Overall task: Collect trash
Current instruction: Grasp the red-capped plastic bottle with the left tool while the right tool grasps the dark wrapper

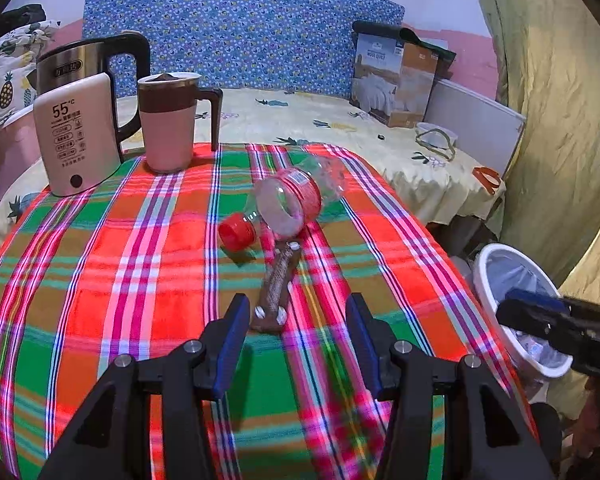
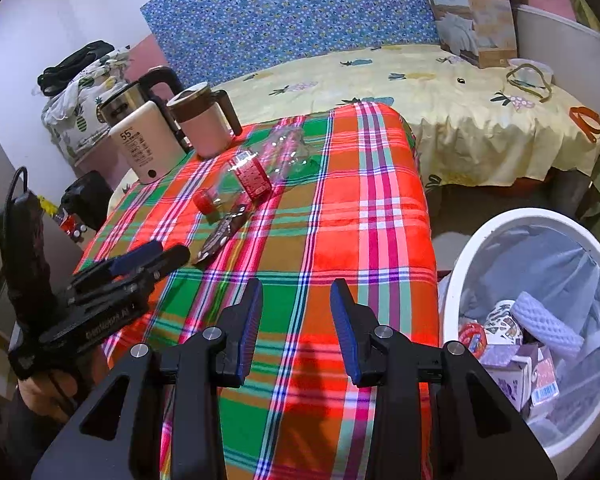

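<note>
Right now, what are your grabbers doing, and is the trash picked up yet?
Left gripper open, empty, facing brown wrapper. Right gripper open, empty, beside bin. Plastic bottle lying on table, uncollected. Nothing blocking.

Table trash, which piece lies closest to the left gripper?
The brown snack wrapper, lying flat just ahead of the left gripper; the red-capped clear plastic bottle lies on its side beyond it.

Clear glossy plastic bottle [image 1: 296,200], woven tablecloth [image 1: 100,260]
</note>
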Available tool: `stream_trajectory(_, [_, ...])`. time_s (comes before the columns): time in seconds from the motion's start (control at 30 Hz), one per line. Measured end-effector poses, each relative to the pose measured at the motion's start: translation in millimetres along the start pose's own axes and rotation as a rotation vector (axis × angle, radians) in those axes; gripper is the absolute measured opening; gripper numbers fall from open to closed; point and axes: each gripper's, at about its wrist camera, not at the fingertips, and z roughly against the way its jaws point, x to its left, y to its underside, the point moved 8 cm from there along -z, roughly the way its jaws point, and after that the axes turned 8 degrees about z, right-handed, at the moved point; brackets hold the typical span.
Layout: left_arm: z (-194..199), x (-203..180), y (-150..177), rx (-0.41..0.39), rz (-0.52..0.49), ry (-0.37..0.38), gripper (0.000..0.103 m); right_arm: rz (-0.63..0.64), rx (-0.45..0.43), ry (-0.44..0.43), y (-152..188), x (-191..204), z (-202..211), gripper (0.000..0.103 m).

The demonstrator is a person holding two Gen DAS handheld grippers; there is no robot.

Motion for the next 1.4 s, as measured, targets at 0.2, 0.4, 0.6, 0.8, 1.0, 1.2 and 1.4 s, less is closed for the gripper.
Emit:
stream_trajectory(0.2, [-18.9, 15.7, -24.8, -0.018, -0.004, -0.030, 0.052, -0.009, 0.024, -0.013, -1.2, -5.4, -14.3, 0.038])
stream_trajectory(0.4, [-48.5, 21.7, -38.9, 0.010, -0.053, -0.042, 0.052, -0.022, 0.039, -0.029, 1.1, -8.1, -22.8, 0.038])
stream_trajectory(0.6, [-74.3, 20.6, -41.8, 0.061, -0.098, -0.002, 0.052, -0.041, 0.055, -0.029, 3.6, -15.6, -29.4, 0.038])
stream_trajectory(0.8, [-72.8, 7.6, -36.9, 0.086, -0.122, 0.067, 0.036, -0.051, 0.060, -0.027, 4.5, -17.9, -32.4, 0.038])
stream_trajectory(1.0, [-65.6, -2.8, -32.1, 0.079, -0.164, 0.068, 0.035, -0.050, 0.061, -0.028, 6.2, -16.2, -30.0, 0.038])
stream_trajectory(1.2, [-32.6, 7.9, -31.1, 0.021, -0.114, 0.047, 0.035, -0.044, 0.050, -0.033, 4.2, -12.1, -25.8, 0.038])
stream_trajectory(1.4, [-0.4, 37.1, -13.2, -0.011, -0.055, -0.051, 0.035, -0.027, 0.049, -0.045, 5.2, -1.0, -25.4, 0.038])
